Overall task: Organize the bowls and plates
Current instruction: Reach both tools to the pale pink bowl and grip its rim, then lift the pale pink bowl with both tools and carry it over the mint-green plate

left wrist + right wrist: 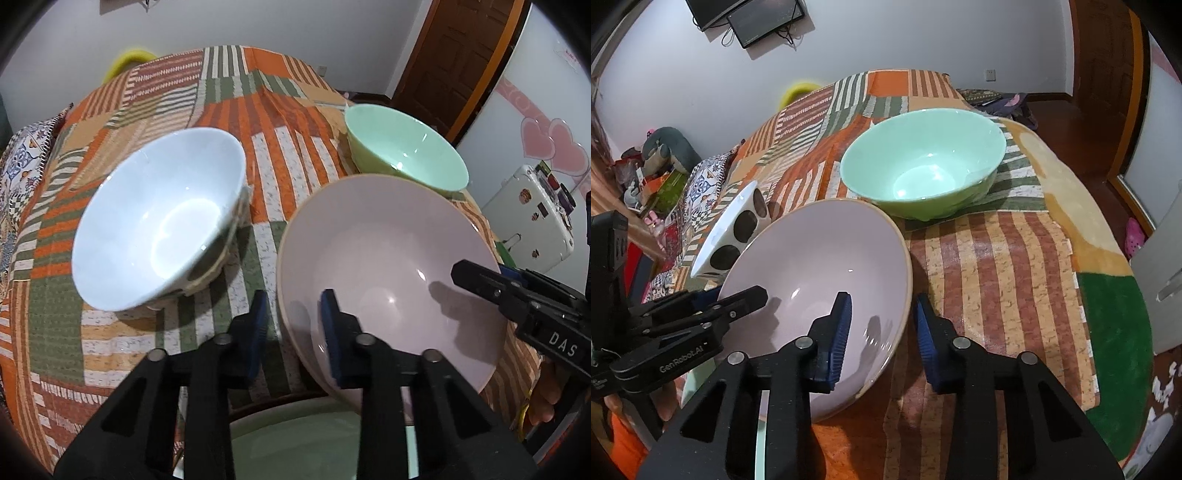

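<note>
I have the pink bowl (388,273) tilted up between both claws, low and right of centre in the left wrist view and lower left in the right wrist view. My left claw (291,332) straddles its near rim, one blue pad inside the basin and one outside, and I see daylight between the outer pad and the wall, so I judge it apart, or barely touching. My right claw (882,339) straddles the opposite rim the same way, pads standing off the edge, so I call that apart too. That is my worry: the bowl looks glazed and slick, it leans steeply, and if neither pair of pads is really biting it could slide off and drop onto the pale green plate (314,443) that I glimpse under it at the bottom of the frame. Closing unevenly could also twist it out sideways toward the white bowl (159,218), which sits tilted at centre left, its outside marked with dark spots. The mint green bowl (923,162) stands upright, apart from the others, in the upper centre of the right wrist view. Everything rests on a striped orange and green cloth (280,122) that looks soft and uneven, perhaps on a bed, so anything set down may rock.
</note>
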A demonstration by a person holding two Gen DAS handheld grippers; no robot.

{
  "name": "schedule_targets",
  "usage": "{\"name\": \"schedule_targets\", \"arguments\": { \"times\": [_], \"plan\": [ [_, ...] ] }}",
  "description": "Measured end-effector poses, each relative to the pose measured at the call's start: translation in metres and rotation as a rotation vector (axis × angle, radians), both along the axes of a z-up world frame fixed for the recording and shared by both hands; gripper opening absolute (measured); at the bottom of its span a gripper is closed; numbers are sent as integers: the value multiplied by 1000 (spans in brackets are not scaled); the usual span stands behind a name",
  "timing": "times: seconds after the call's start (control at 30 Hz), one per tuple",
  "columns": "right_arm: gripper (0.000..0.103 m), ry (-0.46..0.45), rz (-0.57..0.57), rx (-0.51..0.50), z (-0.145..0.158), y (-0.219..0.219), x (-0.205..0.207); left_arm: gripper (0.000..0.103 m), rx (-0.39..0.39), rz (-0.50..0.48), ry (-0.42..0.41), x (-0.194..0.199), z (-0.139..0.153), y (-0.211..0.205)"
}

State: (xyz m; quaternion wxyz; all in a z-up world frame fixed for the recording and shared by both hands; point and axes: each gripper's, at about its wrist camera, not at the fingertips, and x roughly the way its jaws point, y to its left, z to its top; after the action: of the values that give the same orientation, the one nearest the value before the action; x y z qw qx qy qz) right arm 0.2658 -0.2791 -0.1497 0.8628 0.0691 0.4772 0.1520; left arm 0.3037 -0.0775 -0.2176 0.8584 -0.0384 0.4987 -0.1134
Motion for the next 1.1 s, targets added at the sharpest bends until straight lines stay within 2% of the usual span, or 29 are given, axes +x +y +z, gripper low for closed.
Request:
{"name": "schedule_targets", "arguments": {
  "times": [0.07, 0.17, 0.47, 0.6, 1.1],
  "plan": [
    [23, 7, -1, 18, -1, -1, 0, 19, -7, -2, -1, -1, -1, -1],
    [22, 12, -4, 38, -2, -3, 0, 16, -16, -5, -4, -1, 1, -2],
    [19, 18, -39, 20, 1, -3, -3, 14, 1, -11, -27, -8, 9, -7],
    [19, 7, -58, 14, 8, -4, -7, 15, -17, -14, -30, -13, 17, -7],
    [19, -97, -15, 8, 57, 17, -40, 15, -46, 31, -128, -66, 74, 16]
  ]
}}
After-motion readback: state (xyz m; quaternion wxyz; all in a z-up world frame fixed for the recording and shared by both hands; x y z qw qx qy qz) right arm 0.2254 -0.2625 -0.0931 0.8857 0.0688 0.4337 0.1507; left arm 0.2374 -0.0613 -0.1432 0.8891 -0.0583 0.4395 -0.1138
